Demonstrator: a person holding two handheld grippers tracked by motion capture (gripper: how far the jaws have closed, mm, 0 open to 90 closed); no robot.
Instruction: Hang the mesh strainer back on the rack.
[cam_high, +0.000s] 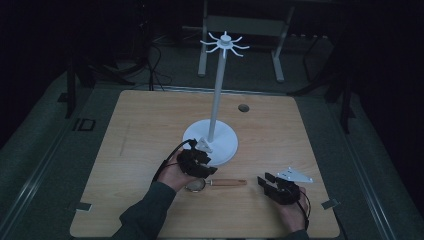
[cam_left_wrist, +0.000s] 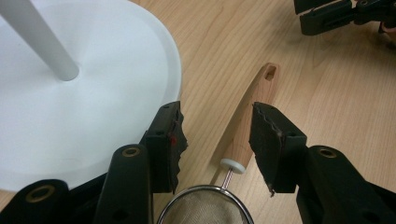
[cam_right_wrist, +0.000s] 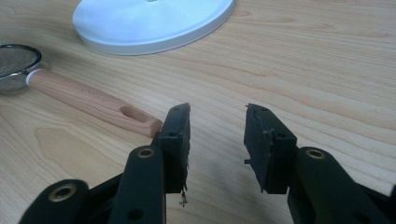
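Note:
A small mesh strainer with a wooden handle lies flat on the table, in front of a white hook stand. My left gripper hovers over the handle's neck beside the stand's round base. In the left gripper view its jaws are open, with the handle between them and close to the right-hand jaw; the mesh bowl sits at the bottom edge. My right gripper rests open just beyond the handle's free end, with nothing between its fingers.
The stand's tall pole ends in a ring of hooks high above the table. Its wide white base lies just behind both grippers. A small dark hole marks the table's far side. Bare wood stretches to the left.

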